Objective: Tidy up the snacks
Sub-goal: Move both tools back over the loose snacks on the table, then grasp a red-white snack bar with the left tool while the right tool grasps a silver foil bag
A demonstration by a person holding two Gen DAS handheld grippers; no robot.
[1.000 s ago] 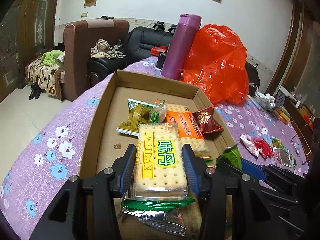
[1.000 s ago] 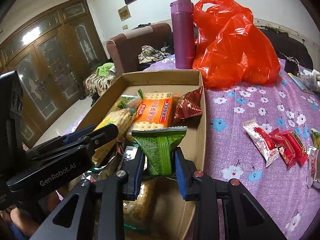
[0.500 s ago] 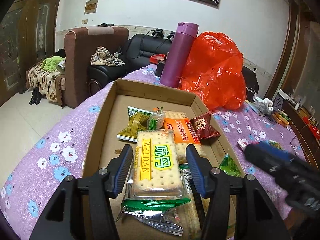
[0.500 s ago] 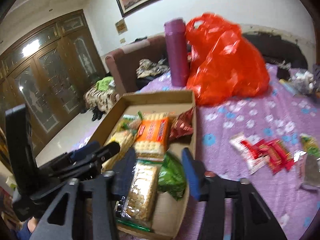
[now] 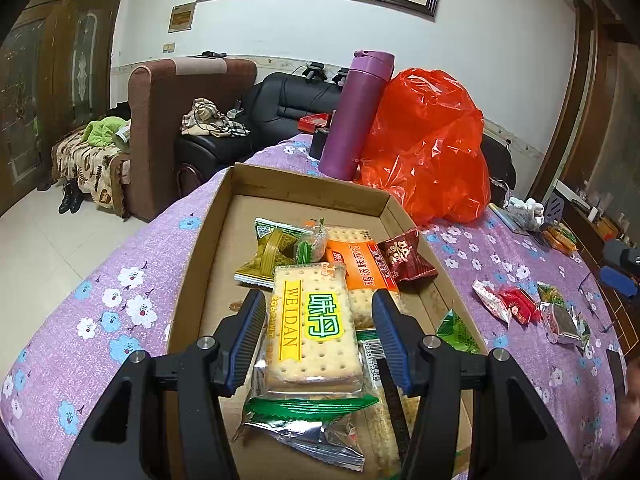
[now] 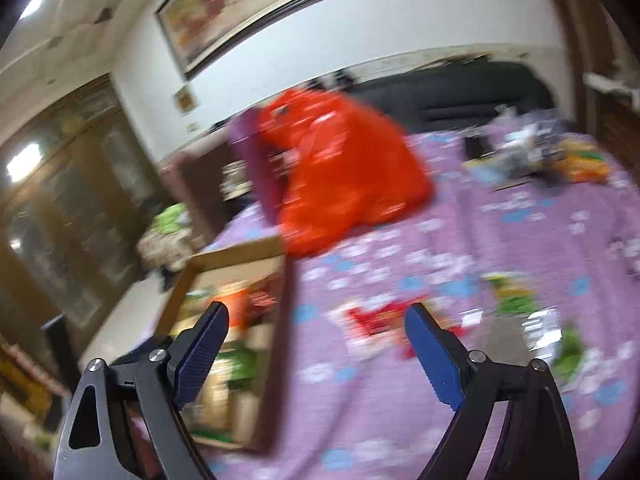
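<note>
A shallow cardboard box (image 5: 208, 248) on the purple flowered table holds several snack packets. The WEIDAN cracker pack (image 5: 312, 328) lies in it on top of others. My left gripper (image 5: 320, 338) is open, its jaws on either side of the cracker pack without touching it. A green packet (image 5: 456, 330) lies at the box's right edge. My right gripper (image 6: 316, 352) is open and empty, above the table just right of the box (image 6: 280, 320); this view is blurred. Loose red packets (image 5: 508, 304) and foil packets (image 5: 564, 320) lie on the table to the right.
A purple bottle (image 5: 356, 116) and a red plastic bag (image 5: 432, 144) stand behind the box. More small items (image 5: 556, 236) lie at the table's far right edge. An armchair (image 5: 176, 120) and black sofa stand beyond the table.
My left gripper let go of the cracker pack and drew back a little. My right gripper dropped the green packet at the box's right edge, opened wide and swung right over the table.
</note>
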